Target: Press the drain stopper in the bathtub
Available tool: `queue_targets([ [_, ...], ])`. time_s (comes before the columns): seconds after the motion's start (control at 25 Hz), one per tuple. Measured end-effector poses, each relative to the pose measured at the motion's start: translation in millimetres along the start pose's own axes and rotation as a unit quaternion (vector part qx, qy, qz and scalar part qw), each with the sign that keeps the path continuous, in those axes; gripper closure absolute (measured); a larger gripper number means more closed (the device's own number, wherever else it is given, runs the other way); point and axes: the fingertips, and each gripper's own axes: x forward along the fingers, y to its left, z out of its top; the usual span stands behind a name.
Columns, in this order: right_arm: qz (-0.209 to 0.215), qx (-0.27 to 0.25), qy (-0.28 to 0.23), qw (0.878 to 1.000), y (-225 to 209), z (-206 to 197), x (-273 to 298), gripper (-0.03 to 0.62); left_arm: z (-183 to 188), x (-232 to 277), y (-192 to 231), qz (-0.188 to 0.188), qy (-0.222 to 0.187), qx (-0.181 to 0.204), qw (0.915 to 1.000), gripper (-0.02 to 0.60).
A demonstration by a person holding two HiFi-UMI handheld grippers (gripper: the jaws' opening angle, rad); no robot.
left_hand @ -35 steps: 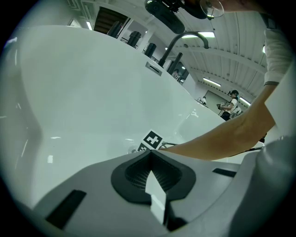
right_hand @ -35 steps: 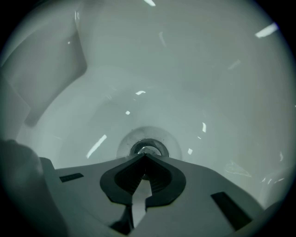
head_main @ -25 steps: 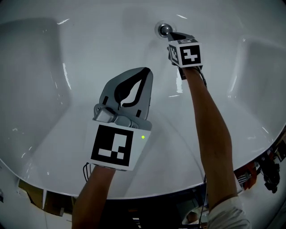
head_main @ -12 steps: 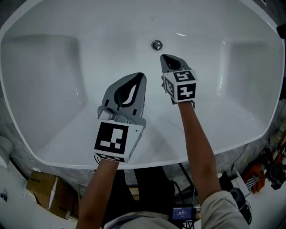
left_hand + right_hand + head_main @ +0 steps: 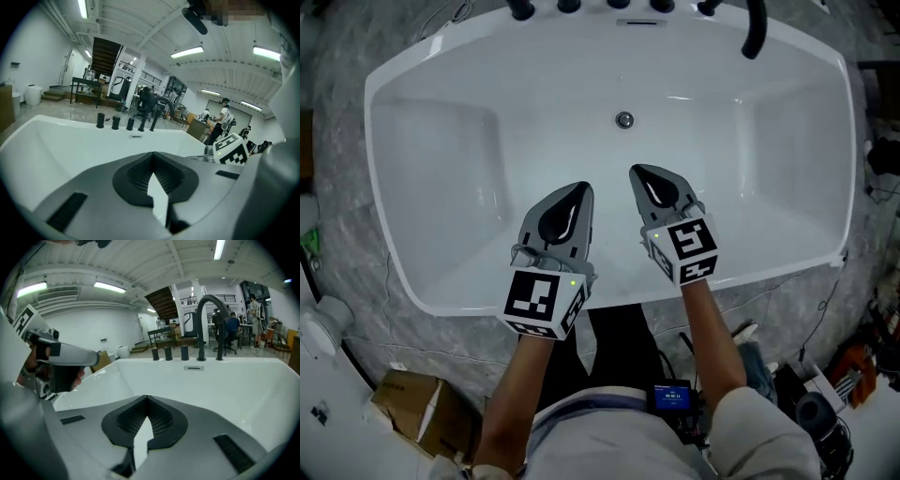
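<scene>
The small round chrome drain stopper [image 5: 624, 120] sits in the floor of the white bathtub [image 5: 431, 159], toward the far wall. Both grippers hover over the tub's near half, well short of the stopper. My left gripper [image 5: 579, 187] is shut with nothing in it, its tips pointing at the far wall. A little nearer the stopper, my right gripper [image 5: 639, 172] is also shut and empty. In the left gripper view the closed jaws [image 5: 152, 154] face the far rim. The right gripper view shows its tips [image 5: 146, 398] meeting likewise. Neither gripper view shows the stopper.
Black tap fittings [image 5: 569, 6] and a curved black spout [image 5: 755, 28] stand on the far rim; the spout [image 5: 206, 324] rises tall in the right gripper view. A cardboard box [image 5: 412, 408] and cables lie on the floor beside the tub. People sit at desks in the background.
My right gripper has drawn back from the drain stopper toward the near rim. The left gripper has pulled back too, and the head view has risen to show the whole tub.
</scene>
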Motion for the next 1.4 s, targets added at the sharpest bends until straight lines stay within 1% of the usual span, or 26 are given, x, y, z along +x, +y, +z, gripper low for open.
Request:
queue_targets([
  [0.32, 0.006, -0.017, -0.063, 0.998, 55, 92, -112, 0.582, 73, -67, -52, -0.014, -0.039, -0.005, 0.9991, 0.575],
  [0.48, 0.006, -0.026, -0.092, 0.995, 80, 129, -165, 0.582, 99, -104, -76, -0.022, -0.050, -0.005, 0.9985, 0.575],
  [0.64, 0.003, -0.038, -0.112, 0.993, 106, 157, -212, 0.582, 117, -139, -95, -0.033, -0.055, 0.004, 0.9979, 0.575],
  [0.84, -0.001, -0.043, -0.134, 0.990, 136, 179, -253, 0.582, 133, -173, -110, -0.052, -0.058, 0.024, 0.9967, 0.575],
  [1.08, -0.013, -0.034, -0.167, 0.985, 162, 200, -299, 0.582, 160, -209, -129, -0.069, -0.082, 0.050, 0.9930, 0.575],
  [1.4, -0.035, -0.044, -0.183, 0.982, 175, 214, -340, 0.582, 190, -237, -152, -0.090, -0.114, 0.057, 0.9878, 0.575],
])
